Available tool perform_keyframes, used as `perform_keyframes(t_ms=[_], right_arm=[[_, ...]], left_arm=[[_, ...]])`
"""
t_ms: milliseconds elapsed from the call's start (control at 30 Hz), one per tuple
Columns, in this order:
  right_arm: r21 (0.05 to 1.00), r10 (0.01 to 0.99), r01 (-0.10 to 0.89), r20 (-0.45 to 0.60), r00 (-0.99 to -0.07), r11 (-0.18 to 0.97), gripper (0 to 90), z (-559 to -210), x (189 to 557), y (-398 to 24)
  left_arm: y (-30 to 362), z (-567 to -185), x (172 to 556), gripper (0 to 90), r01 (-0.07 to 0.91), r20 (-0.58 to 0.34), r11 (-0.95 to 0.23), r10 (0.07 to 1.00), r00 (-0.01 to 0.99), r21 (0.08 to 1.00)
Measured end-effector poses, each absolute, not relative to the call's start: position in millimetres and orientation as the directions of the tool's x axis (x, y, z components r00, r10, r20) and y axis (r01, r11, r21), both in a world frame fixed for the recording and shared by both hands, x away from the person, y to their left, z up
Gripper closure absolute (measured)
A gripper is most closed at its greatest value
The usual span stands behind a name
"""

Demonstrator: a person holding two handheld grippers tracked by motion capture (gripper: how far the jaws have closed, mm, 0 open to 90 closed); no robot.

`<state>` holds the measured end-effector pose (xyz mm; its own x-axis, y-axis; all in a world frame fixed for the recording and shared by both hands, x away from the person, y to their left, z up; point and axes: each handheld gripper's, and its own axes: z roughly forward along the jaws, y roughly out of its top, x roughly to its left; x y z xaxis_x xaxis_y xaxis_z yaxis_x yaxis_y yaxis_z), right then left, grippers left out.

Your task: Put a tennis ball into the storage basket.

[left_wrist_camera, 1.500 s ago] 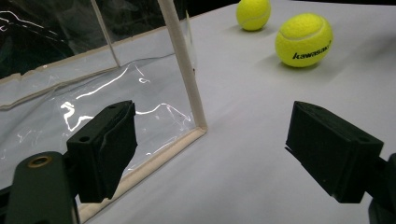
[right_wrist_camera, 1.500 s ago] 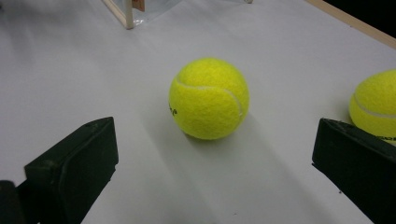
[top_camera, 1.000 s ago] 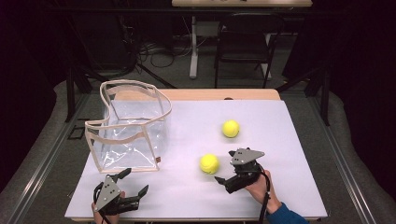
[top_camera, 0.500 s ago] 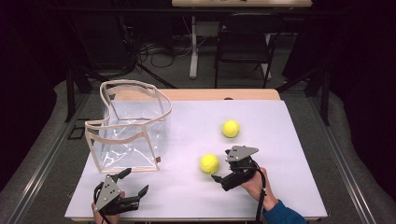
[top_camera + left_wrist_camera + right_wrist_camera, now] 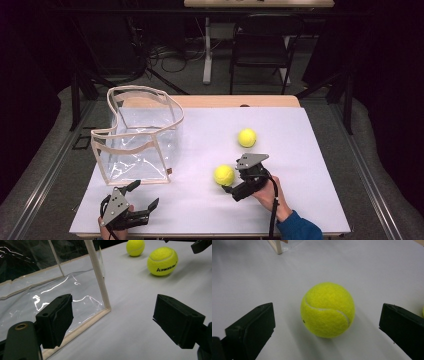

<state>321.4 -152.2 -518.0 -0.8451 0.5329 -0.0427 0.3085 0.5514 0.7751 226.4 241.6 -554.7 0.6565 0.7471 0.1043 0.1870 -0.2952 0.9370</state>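
Yellow tennis balls: two, plus one clear bag point(image 5: 142, 135)
Right gripper point(image 5: 227, 188) gapes at centre ball point(image 5: 224, 175); far ball point(image 5: 247, 137) upper right; left gripper point(image 5: 145, 195) wide open, empty.

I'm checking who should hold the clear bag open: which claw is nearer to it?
Left. The left claw sits open just in front of the clear bag; the right claw is off to its right, open at a tennis ball.

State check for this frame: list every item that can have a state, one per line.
Right gripper: open, jaws either side of the near tennis ball, not touching it.
Near tennis ball: resting on the table, ungripped.
Far tennis ball: resting on the table, free.
Clear bag: upright, top open, nothing visible inside.
Left gripper: open, holding nothing.
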Motion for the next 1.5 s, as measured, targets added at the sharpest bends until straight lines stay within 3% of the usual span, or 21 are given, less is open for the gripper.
perform_keyframes(t_ms=[1267,1500], right_arm=[[0.732,0.531,0.39,0.045,-0.846,0.559,0.0,-541.2,342.0,-133.1],[0.721,0.534,0.395,0.042,-0.845,0.569,3.2,-545.7,341.8,-129.2]], left_arm=[[241.5,-554.7,226.2,15.9,0.185,0.104,-0.296,0.743,0.661,0.937],[241.6,-555.3,226.8,15.9,0.191,0.098,-0.293,0.743,0.662,0.937]])
